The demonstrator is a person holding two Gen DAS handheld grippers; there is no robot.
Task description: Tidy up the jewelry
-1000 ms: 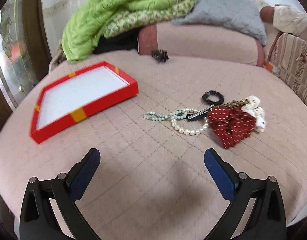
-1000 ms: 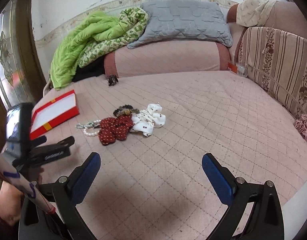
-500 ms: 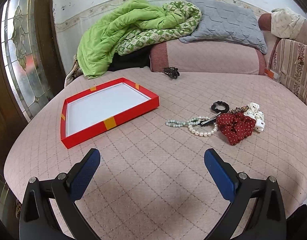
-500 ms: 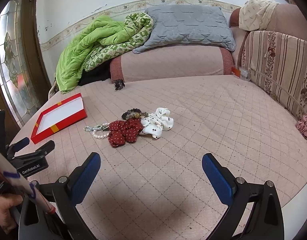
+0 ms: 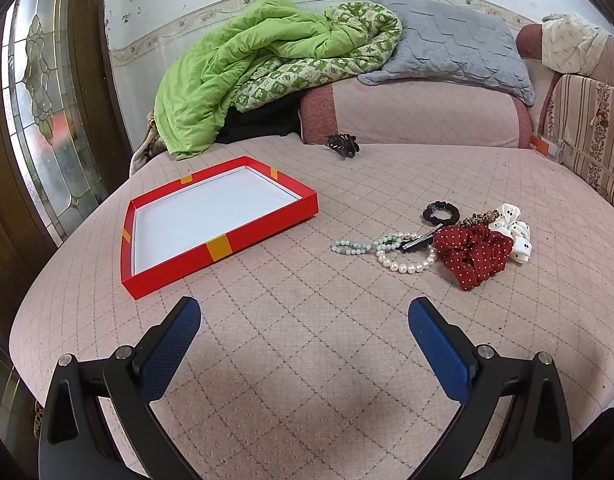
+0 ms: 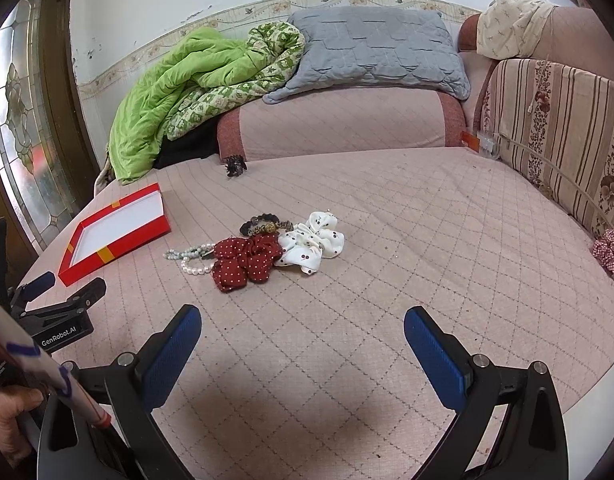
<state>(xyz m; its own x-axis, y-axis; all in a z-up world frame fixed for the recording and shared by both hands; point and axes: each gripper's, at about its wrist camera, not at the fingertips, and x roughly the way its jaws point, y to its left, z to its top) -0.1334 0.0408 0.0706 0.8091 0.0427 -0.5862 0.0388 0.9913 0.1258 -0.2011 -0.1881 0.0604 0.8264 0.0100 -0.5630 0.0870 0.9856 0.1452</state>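
Left gripper [image 5: 303, 312] held above the pink quilted bed cover [image 5: 307, 360], its blue-padded fingers [image 5: 171, 340] spread wide with nothing between them; right gripper [image 6: 303, 320] likewise wide open and empty over the same cover. In the right wrist view the left gripper [image 6: 63, 284] appears at lower left, near the closest corner of the red tray [image 6: 119, 236].

Red tray [image 5: 223, 246] with white floor and yellow tape patches on its rim, lying flat on the cover ahead and to the left; nothing inside it.

Jewelry in a small cluster to the right of the tray, apart from it: a pale green bead bracelet [image 5: 355, 246] and a white pearl bracelet [image 5: 407, 264] crossing each other, a dark clip [image 5: 421, 240] lying over them; touching these, a red dotted scrunchie [image 5: 473, 256]; beside it a white dotted scrunchie [image 5: 515, 232], a leopard-print hair tie [image 5: 481, 218] and a black hair tie [image 5: 441, 212].

Further back, a black hair claw [image 5: 343, 146] alone at the foot of the pink bolster [image 5: 419, 116]; green quilt [image 5: 243, 68] and grey pillow [image 5: 451, 48] piled behind; a red checked scrunchie [image 6: 611, 254] at the far right edge of the bed.
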